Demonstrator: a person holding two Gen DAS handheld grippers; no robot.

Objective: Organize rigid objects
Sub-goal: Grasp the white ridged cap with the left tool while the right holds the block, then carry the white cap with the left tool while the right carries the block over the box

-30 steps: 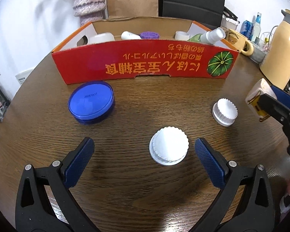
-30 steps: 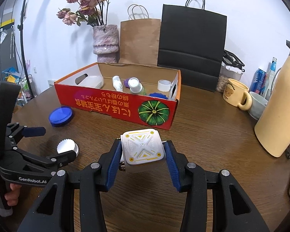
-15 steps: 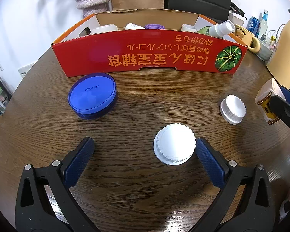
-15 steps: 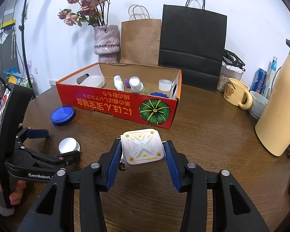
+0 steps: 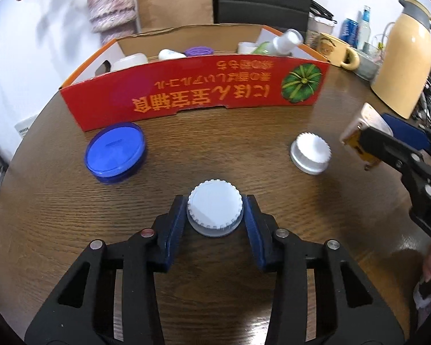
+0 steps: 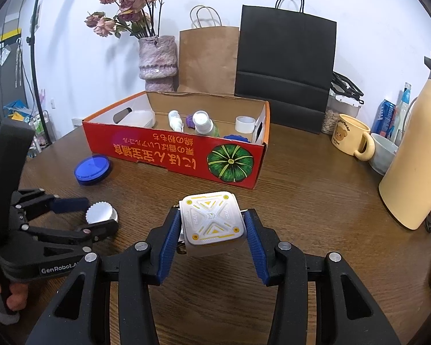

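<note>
My left gripper (image 5: 214, 215) is shut on a white ridged jar lid (image 5: 214, 210) that rests on the wooden table; it also shows in the right wrist view (image 6: 99, 214). My right gripper (image 6: 212, 225) is shut on a white square charger with yellow marks (image 6: 211, 220) and holds it above the table; it appears at the right in the left wrist view (image 5: 362, 132). A second white ridged lid (image 5: 311, 152) and a blue round lid (image 5: 115, 151) lie in front of the red cardboard box (image 5: 192, 97).
The red box (image 6: 175, 152) holds bottles, a tape roll and small lids. A cream thermos (image 6: 416, 155), a bear mug (image 6: 349, 139), a bowl, cans, paper bags and a flower vase (image 6: 157, 61) stand around the table's back and right.
My left gripper has moved forward and closed on the white ridged lid. My right gripper keeps holding the charger, nearly still.
</note>
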